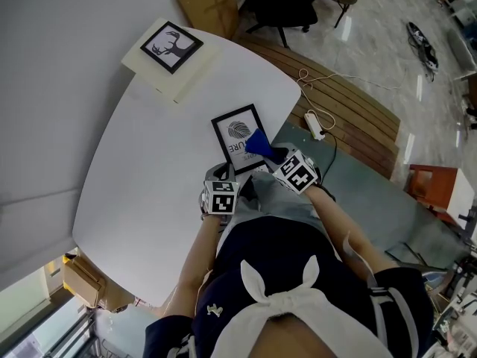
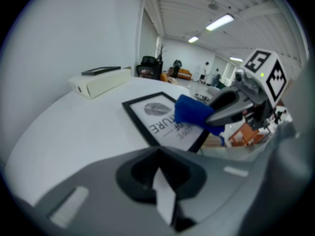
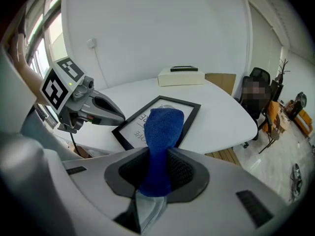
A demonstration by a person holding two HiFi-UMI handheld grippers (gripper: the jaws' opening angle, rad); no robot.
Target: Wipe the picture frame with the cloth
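A: What sits at the far left of the tabletop [image 1: 141, 177]?
B: A cream box [image 1: 173, 84] near the wall, with a small deer picture [image 1: 172, 46] lying flat on top. It is well apart from everything else.
A: And the left tongs [image 3: 120, 117]?
B: Pressed together with nothing between them, held at the near edge of the tabletop, just beside the lower corner of the picture frame [image 1: 237, 139].
A: How does that frame lie?
B: Flat, black-rimmed, print side up, close to the edge nearest the person.
A: The cloth [image 3: 162, 127]?
B: Blue, bunched into a thick roll, sticking out over the right-hand side of the frame. Whether it presses on the glass I cannot tell.
A: Who holds it?
B: The right tongs [image 2: 210, 114], which pinch the cloth at its near end and reach in from the frame's right.
A: Anything further right?
B: Off the tabletop, a white power strip [image 1: 314, 124] lies on the floor [image 1: 358, 118], and a dark office chair [image 1: 279, 2] stands beyond it.
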